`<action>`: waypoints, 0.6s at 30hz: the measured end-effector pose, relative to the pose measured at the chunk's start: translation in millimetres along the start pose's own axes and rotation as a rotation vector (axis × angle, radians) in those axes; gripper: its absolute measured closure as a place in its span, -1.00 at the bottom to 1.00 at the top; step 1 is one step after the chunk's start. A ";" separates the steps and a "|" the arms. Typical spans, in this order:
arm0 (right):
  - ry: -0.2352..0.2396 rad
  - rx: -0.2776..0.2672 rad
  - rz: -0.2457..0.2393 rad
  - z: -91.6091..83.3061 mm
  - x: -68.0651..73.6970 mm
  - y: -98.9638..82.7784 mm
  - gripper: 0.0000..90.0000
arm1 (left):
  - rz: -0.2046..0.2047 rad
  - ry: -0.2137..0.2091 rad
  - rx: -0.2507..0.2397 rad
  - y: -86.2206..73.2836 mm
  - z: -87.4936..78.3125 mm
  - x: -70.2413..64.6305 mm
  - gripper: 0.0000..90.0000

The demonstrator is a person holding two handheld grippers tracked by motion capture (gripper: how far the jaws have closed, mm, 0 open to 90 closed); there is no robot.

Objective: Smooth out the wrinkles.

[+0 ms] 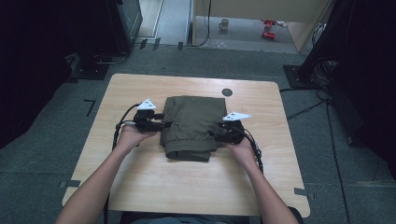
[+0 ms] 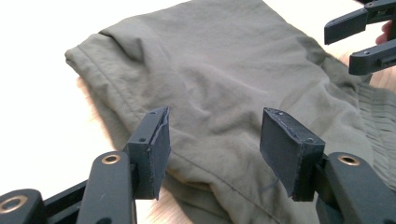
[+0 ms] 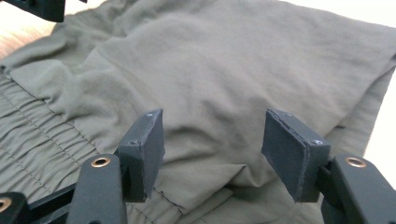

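Observation:
A folded olive-green garment (image 1: pixel 191 126) with a gathered waistband lies in the middle of the wooden table (image 1: pixel 140 182). My left gripper (image 1: pixel 166 122) is at the garment's left edge, my right gripper (image 1: pixel 212 135) at its right edge. In the left gripper view the jaws of the left gripper (image 2: pixel 215 140) stand apart over the cloth (image 2: pixel 224 70), pinching none of it. My right gripper (image 2: pixel 364 39) shows far off at the top right. In the right gripper view the right gripper (image 3: pixel 215 144) is likewise open above the fabric (image 3: pixel 233 60), near a folded edge.
A small dark round hole (image 1: pixel 227 92) sits near the table's far edge. On the floor beyond are a mug (image 1: pixel 224 24) and red items (image 1: pixel 268 29). Black equipment stands with cables (image 1: pixel 322 65) flank the table.

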State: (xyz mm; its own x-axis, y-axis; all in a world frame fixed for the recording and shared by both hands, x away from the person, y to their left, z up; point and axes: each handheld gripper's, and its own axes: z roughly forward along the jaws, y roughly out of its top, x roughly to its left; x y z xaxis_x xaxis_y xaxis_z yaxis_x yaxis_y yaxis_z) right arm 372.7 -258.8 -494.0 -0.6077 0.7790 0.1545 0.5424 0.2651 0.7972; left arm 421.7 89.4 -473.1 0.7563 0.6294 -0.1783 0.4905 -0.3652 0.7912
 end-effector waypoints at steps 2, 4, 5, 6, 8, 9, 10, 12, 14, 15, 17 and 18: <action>-0.006 -0.012 -0.003 -3.7 -1.8 0.7 -0.16 | 0.001 0.003 -0.006 -0.1 -5.1 1.0 -0.07; -0.008 -0.017 -0.004 -5.8 -3.0 0.9 -0.17 | 0.004 0.006 -0.008 -0.4 -7.6 1.2 -0.09; -0.012 -0.021 -0.005 -10.4 -5.4 0.9 -0.18 | 0.014 0.010 -0.009 -1.7 -12.4 1.3 -0.10; -0.016 -0.023 -0.006 -12.6 -6.8 0.8 -0.18 | 0.014 0.010 -0.009 -1.7 -12.4 1.3 -0.11; -0.019 -0.024 -0.007 -14.9 -8.2 0.5 -0.19 | 0.028 0.014 0.003 -2.5 -16.6 1.6 -0.14; -0.025 -0.024 -0.004 -20.0 -11.6 -0.2 -0.20 | 0.033 0.018 -0.005 -3.9 -20.6 2.2 -0.14; -0.028 -0.025 -0.001 -21.5 -12.6 -0.5 -0.20 | 0.030 0.018 -0.013 -5.0 -22.5 2.6 -0.15; -0.031 -0.024 0.000 -25.3 -15.5 -1.4 -0.21 | 0.032 0.022 -0.015 -6.6 -25.9 4.0 -0.16; -0.037 -0.025 0.000 -28.4 -18.0 -2.2 -0.21 | 0.037 0.027 -0.017 -8.4 -28.8 5.3 -0.16; -0.040 -0.026 0.000 -29.7 -19.2 -2.6 -0.21 | 0.038 0.028 -0.014 -9.1 -30.3 6.2 -0.17; -0.047 -0.030 0.001 -32.2 -21.7 -3.4 -0.21 | 0.036 0.029 -0.014 -10.9 -32.9 8.1 -0.17; -0.047 -0.030 0.001 -32.2 -21.7 -3.4 -0.21 | 0.036 0.029 -0.014 -10.9 -32.9 8.1 -0.18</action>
State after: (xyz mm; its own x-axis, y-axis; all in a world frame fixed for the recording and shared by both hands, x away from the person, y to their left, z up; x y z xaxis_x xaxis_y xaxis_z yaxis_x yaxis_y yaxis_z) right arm 365.4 -295.0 -481.3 -0.5789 0.8052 0.1286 0.5253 0.2476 0.8141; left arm 408.3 121.0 -463.9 0.7602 0.6360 -0.1327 0.4573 -0.3786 0.8047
